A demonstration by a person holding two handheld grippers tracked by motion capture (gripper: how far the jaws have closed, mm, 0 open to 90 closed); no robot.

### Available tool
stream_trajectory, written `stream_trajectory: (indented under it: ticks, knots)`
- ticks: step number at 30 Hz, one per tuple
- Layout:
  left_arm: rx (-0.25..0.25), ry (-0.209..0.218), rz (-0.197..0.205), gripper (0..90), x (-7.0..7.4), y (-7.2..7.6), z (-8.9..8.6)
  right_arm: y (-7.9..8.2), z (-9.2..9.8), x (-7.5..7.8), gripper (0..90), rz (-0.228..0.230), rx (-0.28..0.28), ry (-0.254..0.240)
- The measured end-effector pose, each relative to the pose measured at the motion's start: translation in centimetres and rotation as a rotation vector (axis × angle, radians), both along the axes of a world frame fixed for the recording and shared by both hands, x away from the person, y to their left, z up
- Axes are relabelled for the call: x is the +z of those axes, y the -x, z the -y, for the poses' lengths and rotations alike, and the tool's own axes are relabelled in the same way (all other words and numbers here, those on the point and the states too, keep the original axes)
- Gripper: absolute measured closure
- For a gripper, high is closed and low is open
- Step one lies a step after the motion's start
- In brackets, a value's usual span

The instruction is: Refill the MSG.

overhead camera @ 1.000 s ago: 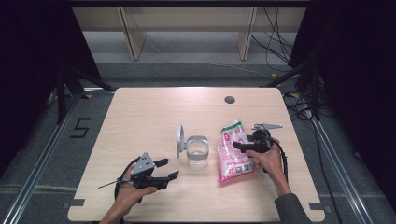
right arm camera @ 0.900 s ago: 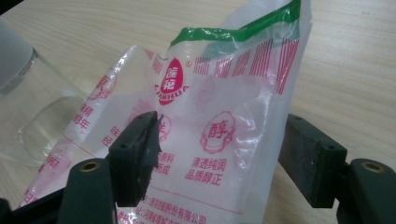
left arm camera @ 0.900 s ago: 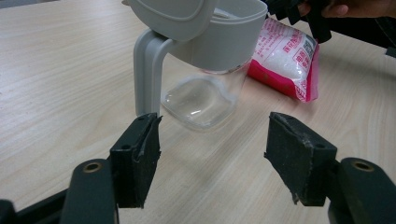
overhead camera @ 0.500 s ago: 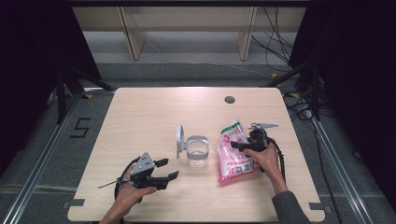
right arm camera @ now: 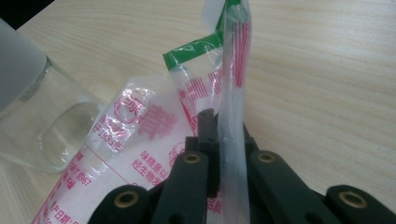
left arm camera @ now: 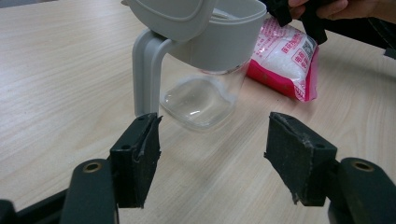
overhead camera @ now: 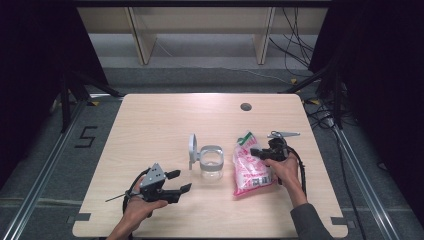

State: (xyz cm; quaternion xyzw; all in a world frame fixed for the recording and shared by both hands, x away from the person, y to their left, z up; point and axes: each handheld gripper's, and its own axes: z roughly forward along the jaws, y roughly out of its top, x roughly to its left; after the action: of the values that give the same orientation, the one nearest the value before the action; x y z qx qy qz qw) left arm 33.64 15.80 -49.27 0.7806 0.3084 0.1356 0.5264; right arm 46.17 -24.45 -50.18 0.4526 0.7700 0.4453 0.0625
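Pink and white, the bag (overhead camera: 250, 167) lies on the table (overhead camera: 165, 120) right of the clear jar (overhead camera: 211, 162), its grey lid (overhead camera: 192, 150) flipped up. The right gripper (overhead camera: 260, 153) is clamped on the bag's plastic edge. The left gripper (overhead camera: 179, 181), near-left of the jar, has its jaws apart.

My left gripper (overhead camera: 176, 182) rests on the table (overhead camera: 150, 120) near its front edge, jaws spread apart, with the jar (left arm camera: 205, 70) standing just ahead of my fingertips (left arm camera: 135, 154) and its raised lid (overhead camera: 192, 150) on the jar's left. The bag (overhead camera: 248, 165) lies right of the jar. My right gripper (right arm camera: 224, 140) pinches a fold of the bag's upper edge between its jaws.
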Motion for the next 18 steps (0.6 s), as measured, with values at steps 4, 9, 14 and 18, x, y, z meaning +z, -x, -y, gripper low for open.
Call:
stream_trajectory:
  ticks: [4,9,14,18]
  knots:
    - [0.001,0.002,0.0,34.3,0.0,0.0,0.0,0.0,0.1,0.1,90.0,0.025,0.017,0.021]
    - [0.001,0.001,0.0,34.4,0.0,0.0,0.0,0.2,-0.1,0.5,90.0,0.066,0.028,0.008]
    - [0.009,0.01,-0.008,34.3,0.0,0.1,0.0,0.7,-0.4,1.1,90.0,0.087,0.044,-0.001]
    - [0.011,0.022,-0.013,34.4,0.0,0.1,0.0,1.2,-0.2,1.7,90.0,0.113,0.045,-0.037]
